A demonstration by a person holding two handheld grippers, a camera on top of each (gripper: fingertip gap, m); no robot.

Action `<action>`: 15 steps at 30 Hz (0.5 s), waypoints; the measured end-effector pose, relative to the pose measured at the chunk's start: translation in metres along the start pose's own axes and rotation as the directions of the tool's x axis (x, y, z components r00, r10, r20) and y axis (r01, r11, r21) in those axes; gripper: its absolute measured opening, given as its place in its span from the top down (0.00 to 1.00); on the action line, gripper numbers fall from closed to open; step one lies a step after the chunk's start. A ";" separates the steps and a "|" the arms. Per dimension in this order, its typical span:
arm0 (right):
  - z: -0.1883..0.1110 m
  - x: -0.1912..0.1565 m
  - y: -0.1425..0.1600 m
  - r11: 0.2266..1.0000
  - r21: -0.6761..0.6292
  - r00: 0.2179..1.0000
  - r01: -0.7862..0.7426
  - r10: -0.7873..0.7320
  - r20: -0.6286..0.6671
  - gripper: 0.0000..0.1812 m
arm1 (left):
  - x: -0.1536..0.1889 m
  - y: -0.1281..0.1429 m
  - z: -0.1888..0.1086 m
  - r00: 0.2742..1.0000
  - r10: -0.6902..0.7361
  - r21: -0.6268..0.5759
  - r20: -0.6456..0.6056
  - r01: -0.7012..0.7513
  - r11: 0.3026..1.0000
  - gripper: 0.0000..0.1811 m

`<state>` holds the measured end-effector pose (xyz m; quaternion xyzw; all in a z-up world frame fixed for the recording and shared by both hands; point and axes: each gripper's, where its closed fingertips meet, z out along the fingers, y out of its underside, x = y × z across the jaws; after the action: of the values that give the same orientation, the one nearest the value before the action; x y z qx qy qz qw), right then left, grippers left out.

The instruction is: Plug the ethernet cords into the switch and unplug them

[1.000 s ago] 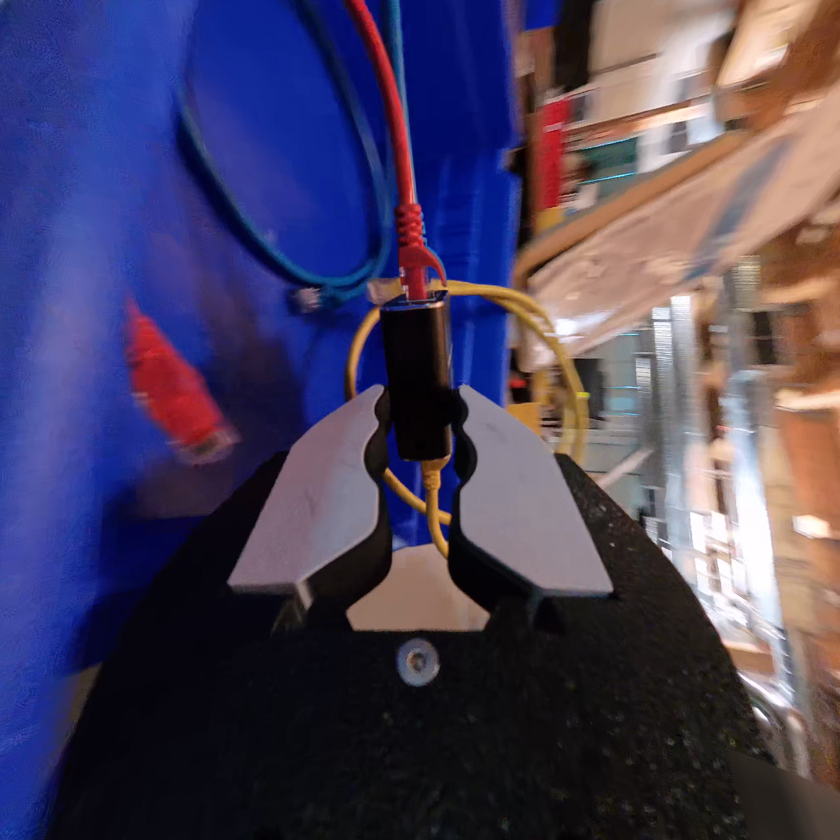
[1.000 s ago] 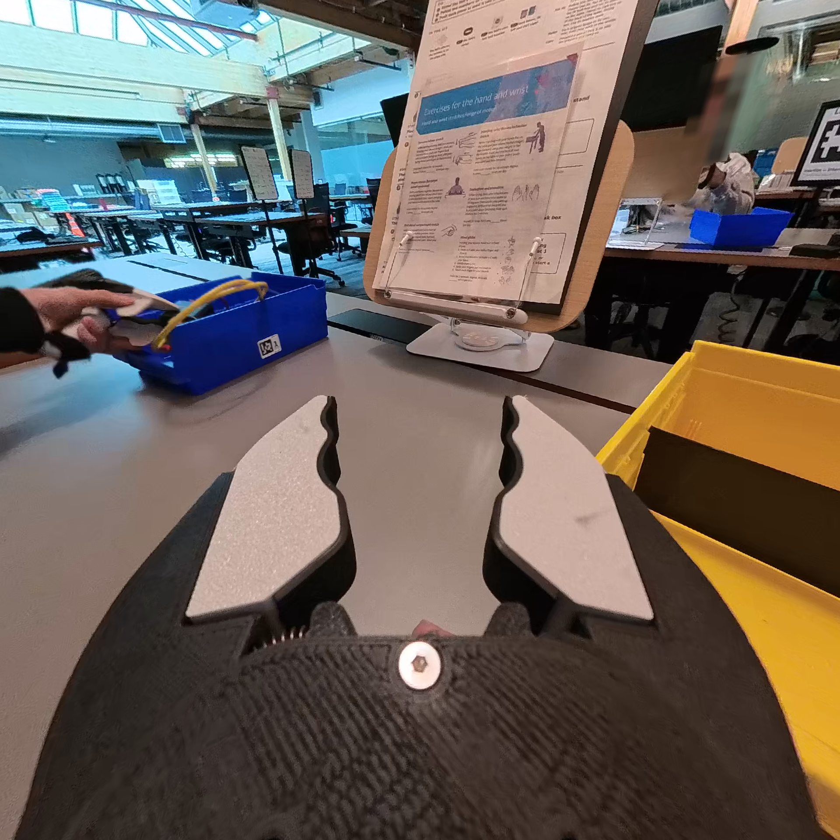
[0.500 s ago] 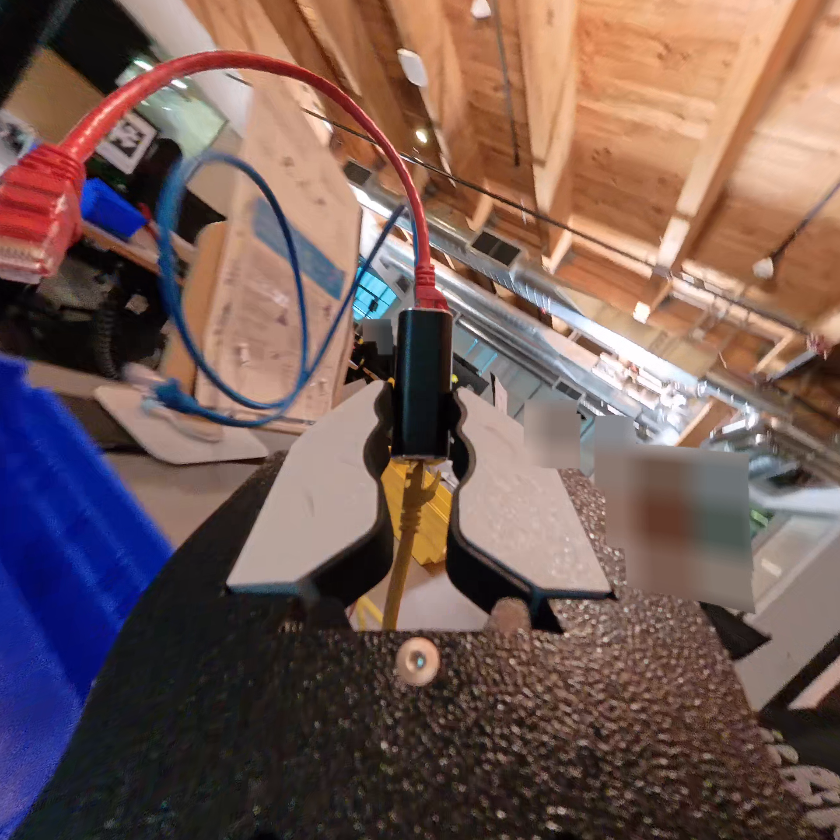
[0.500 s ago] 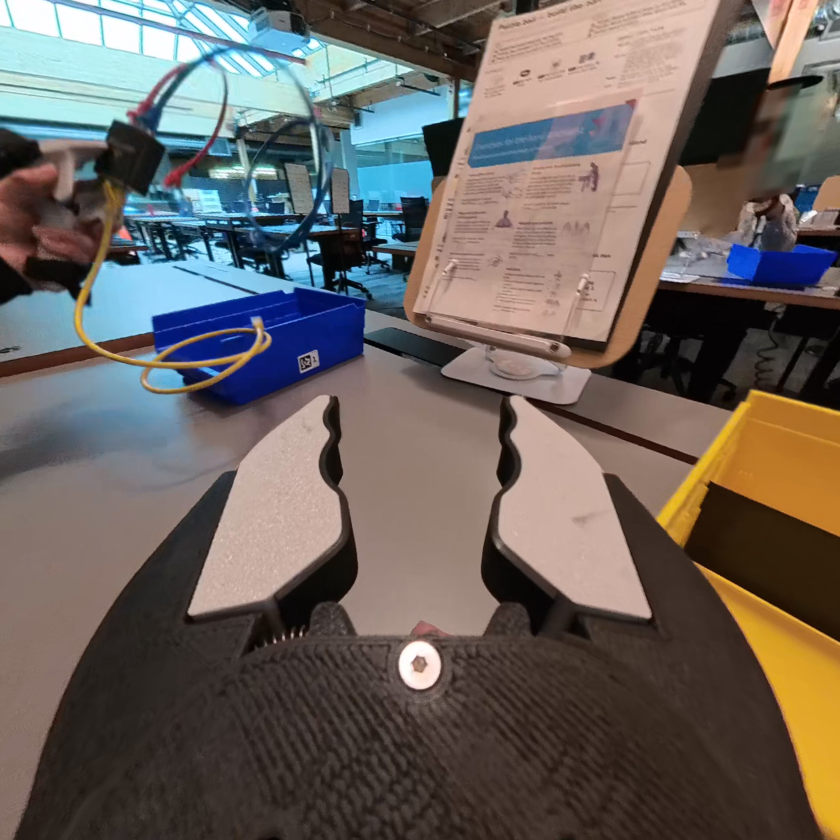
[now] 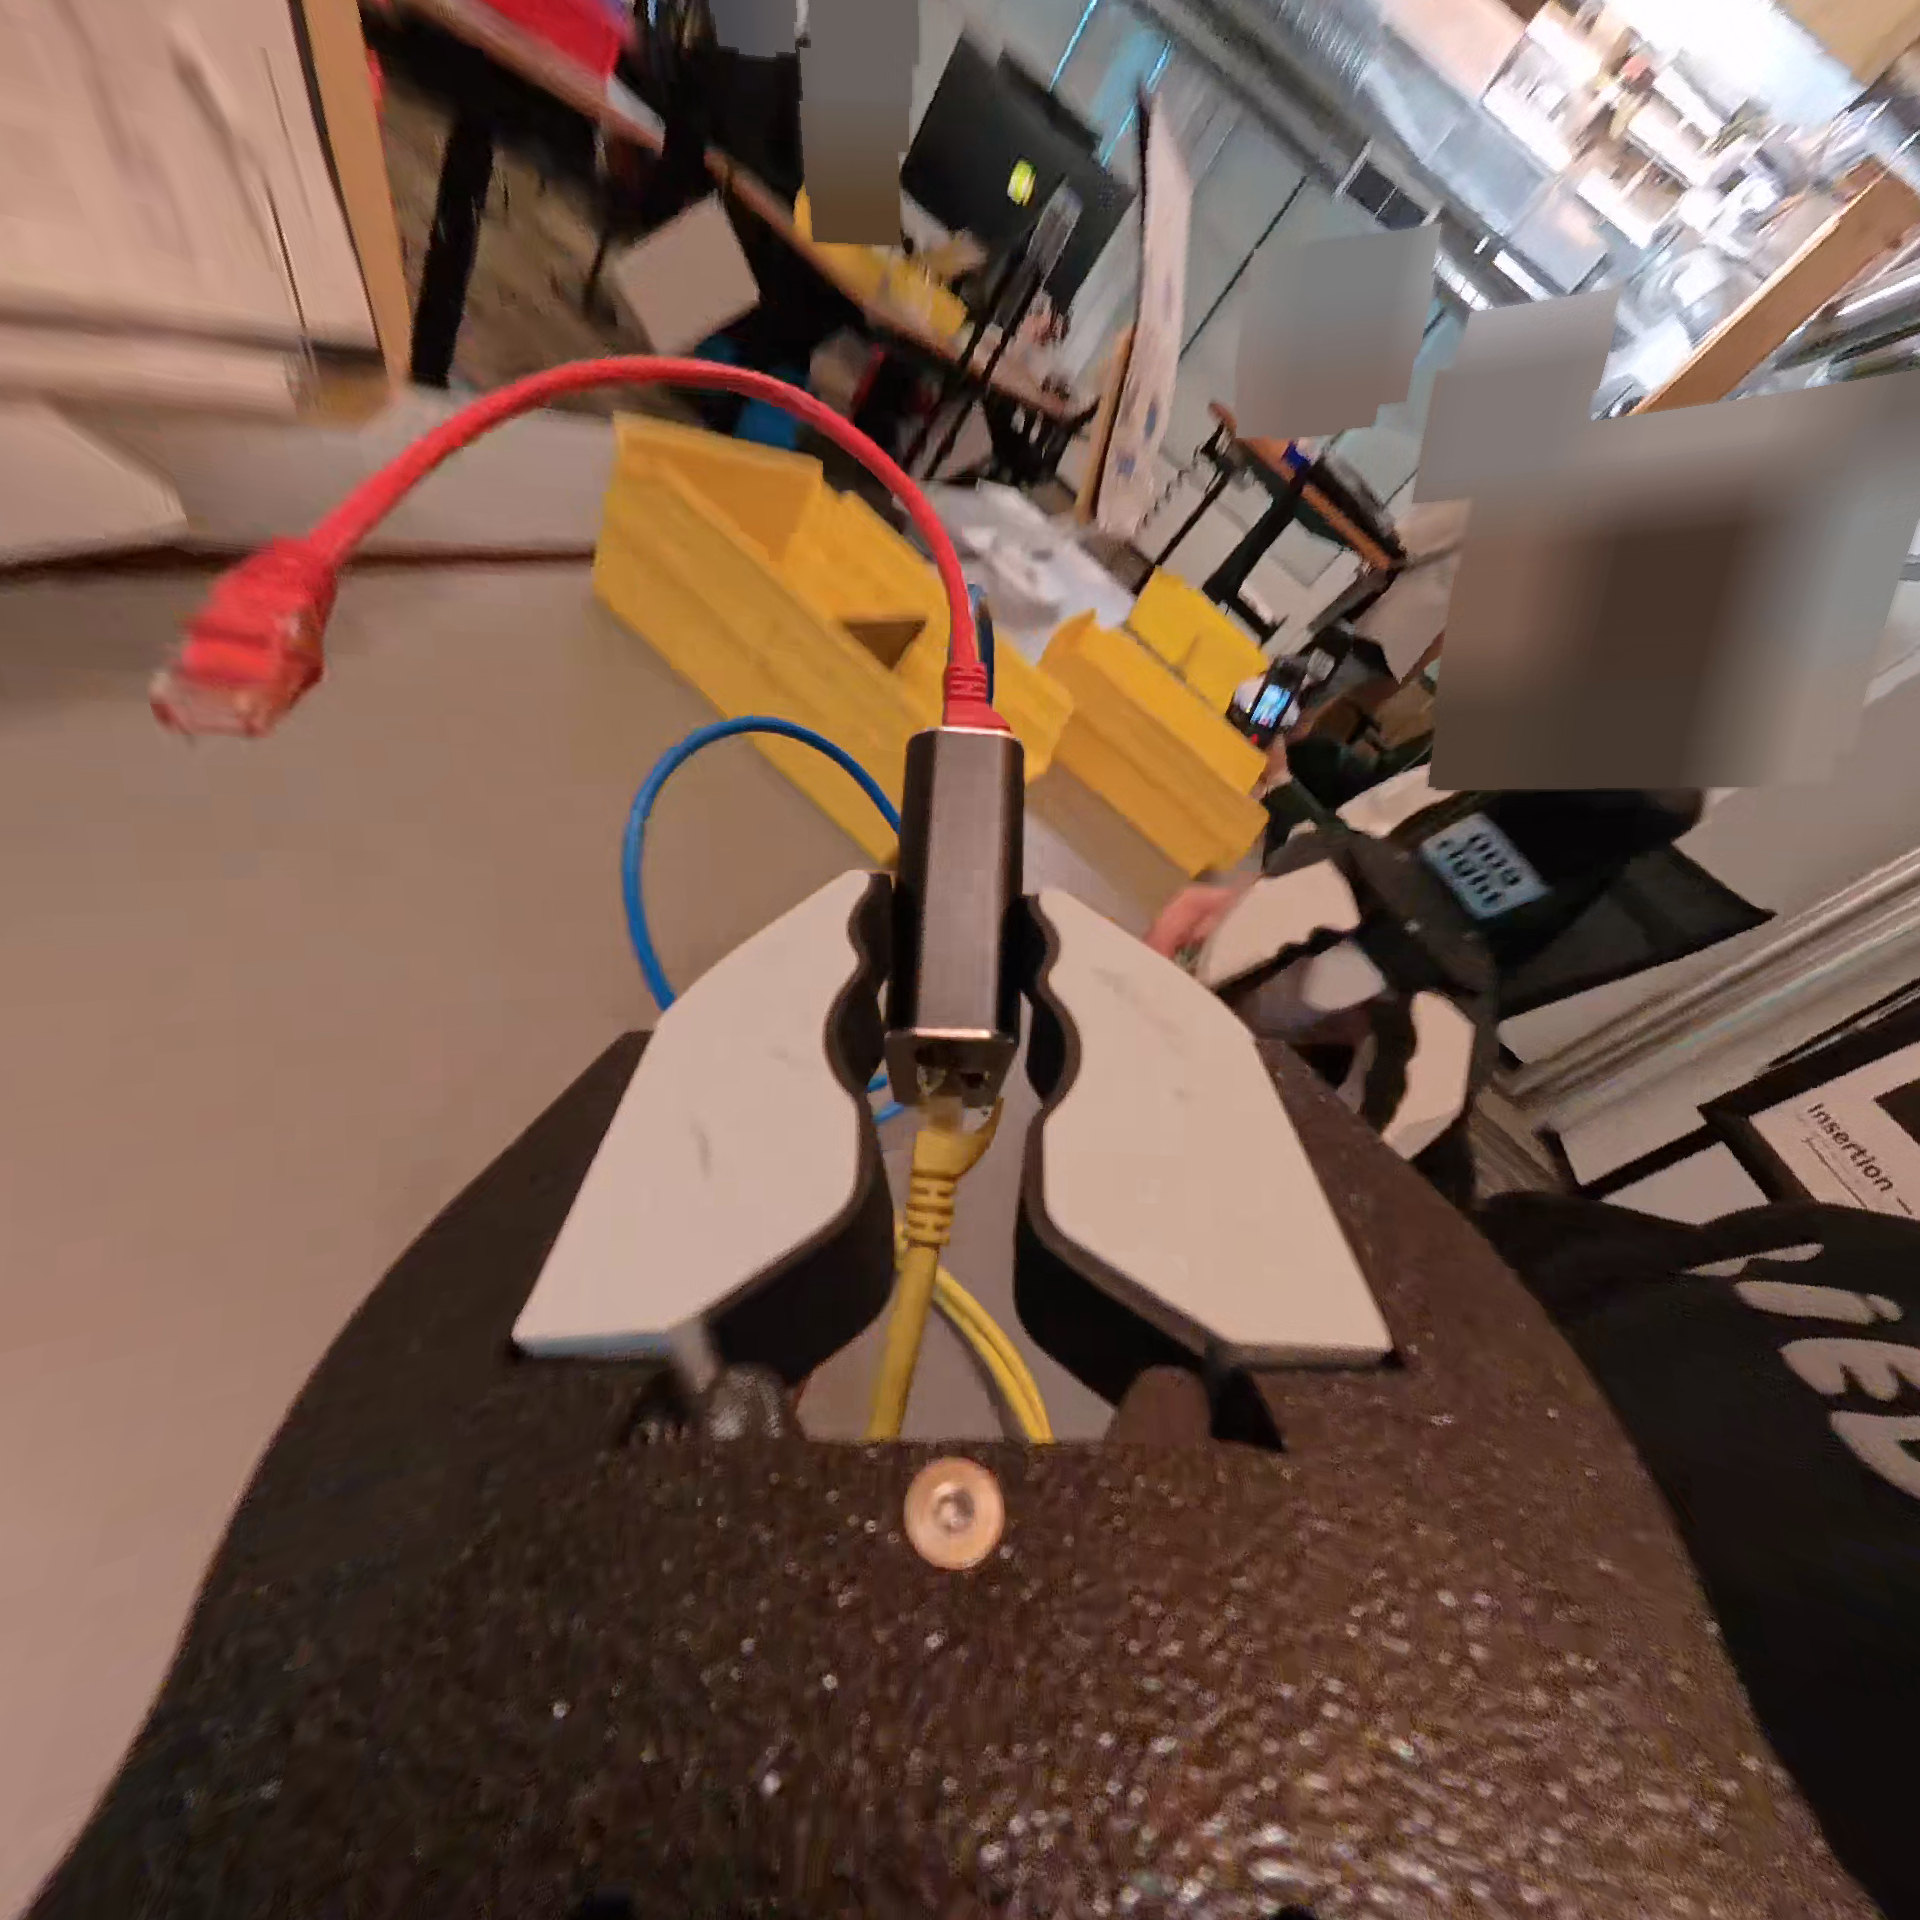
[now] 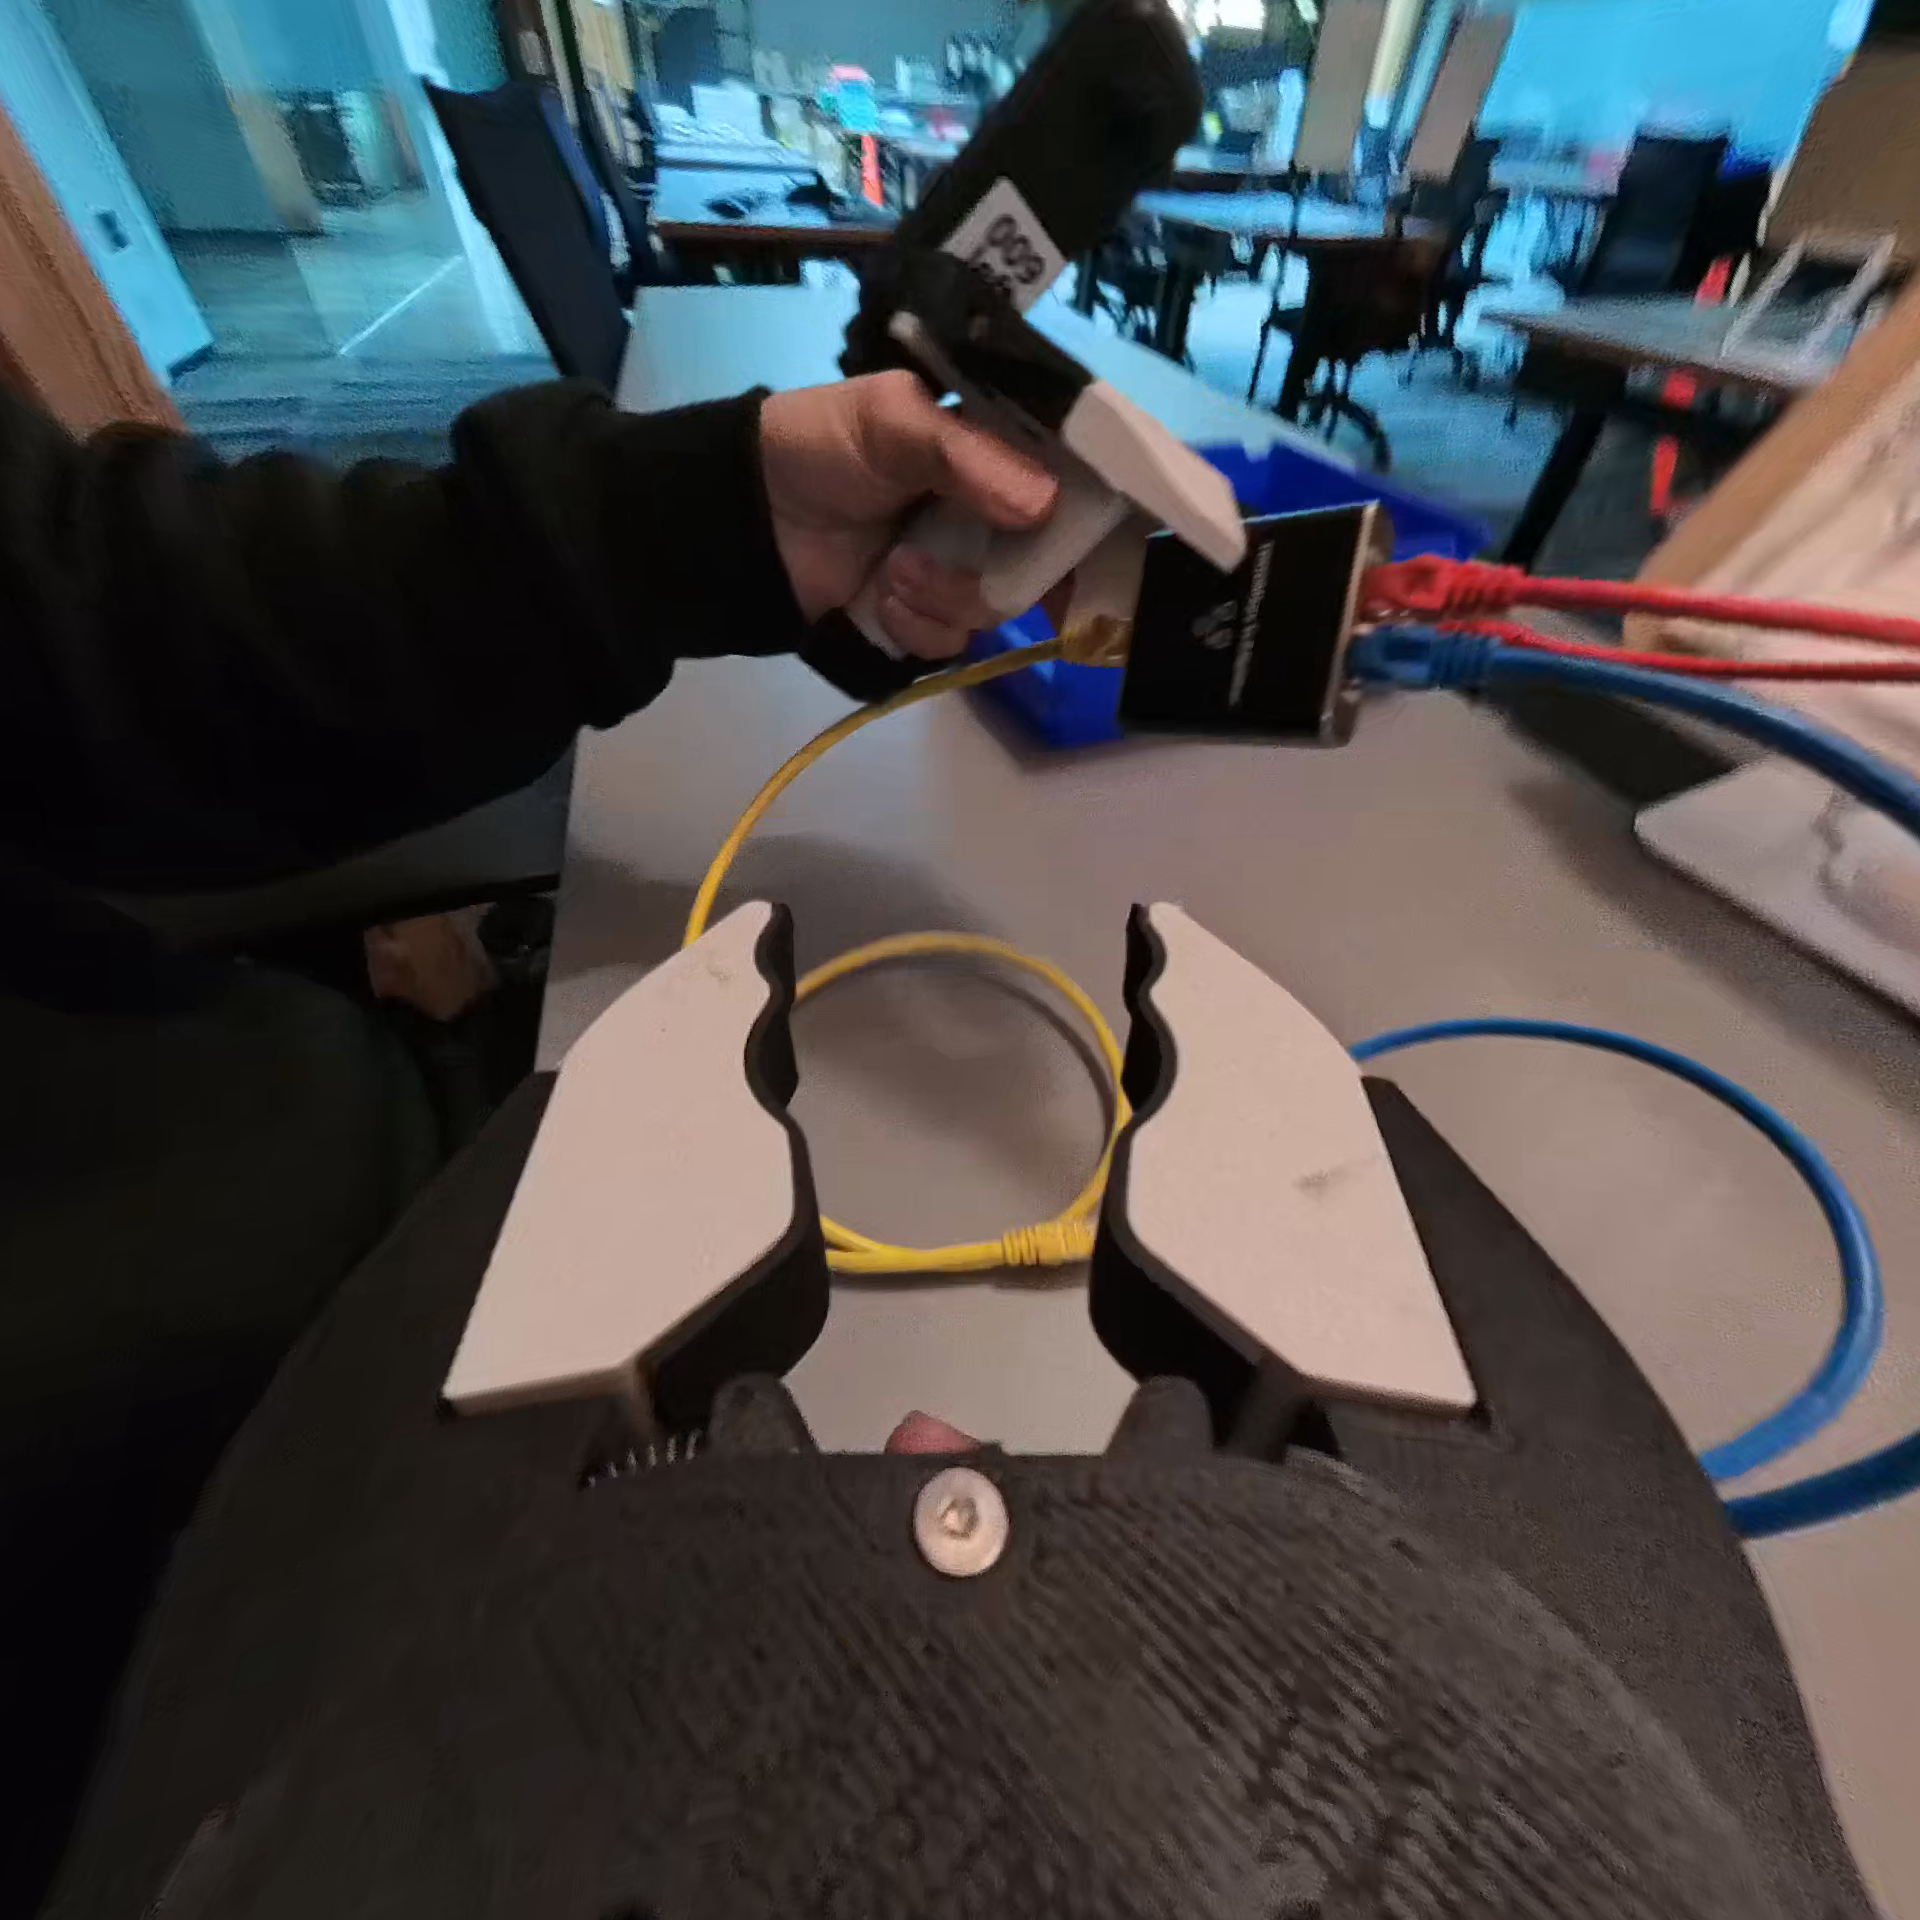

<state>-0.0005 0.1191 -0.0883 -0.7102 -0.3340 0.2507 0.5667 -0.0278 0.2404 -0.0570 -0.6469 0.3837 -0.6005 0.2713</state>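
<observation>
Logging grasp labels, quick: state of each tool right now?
Left tool: closed on the black switch, with red, blue and yellow cords plugged in.
Right tool: open, empty, above the yellow cord loop.

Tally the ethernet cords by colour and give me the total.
Red cord: 1
Blue cord: 1
Yellow cord: 1
Total: 3, all with one end plugged into the black switch that the left gripper holds.
</observation>
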 end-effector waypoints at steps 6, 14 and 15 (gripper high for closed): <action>0.034 0.055 0.049 0.906 0.051 0.906 -0.419 0.421 -0.035 0.66 | -0.029 0.048 0.038 0.998 0.064 -0.137 -0.001 -0.063 0.989 0.88; 0.047 0.055 0.023 0.777 0.327 0.843 -0.538 0.490 0.224 0.84 | 0.012 0.069 0.052 0.968 0.040 -0.225 -0.248 -0.098 0.969 0.88; 0.046 0.055 0.020 0.779 0.344 0.851 -0.525 0.474 0.224 0.85 | 0.013 0.069 0.054 0.965 0.054 -0.221 -0.256 -0.113 0.969 0.88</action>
<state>0.0053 0.1879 -0.1175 -0.6277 -0.1110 0.4977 0.5882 0.0130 0.1850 -0.1123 -0.5772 0.5095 -0.6155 0.1684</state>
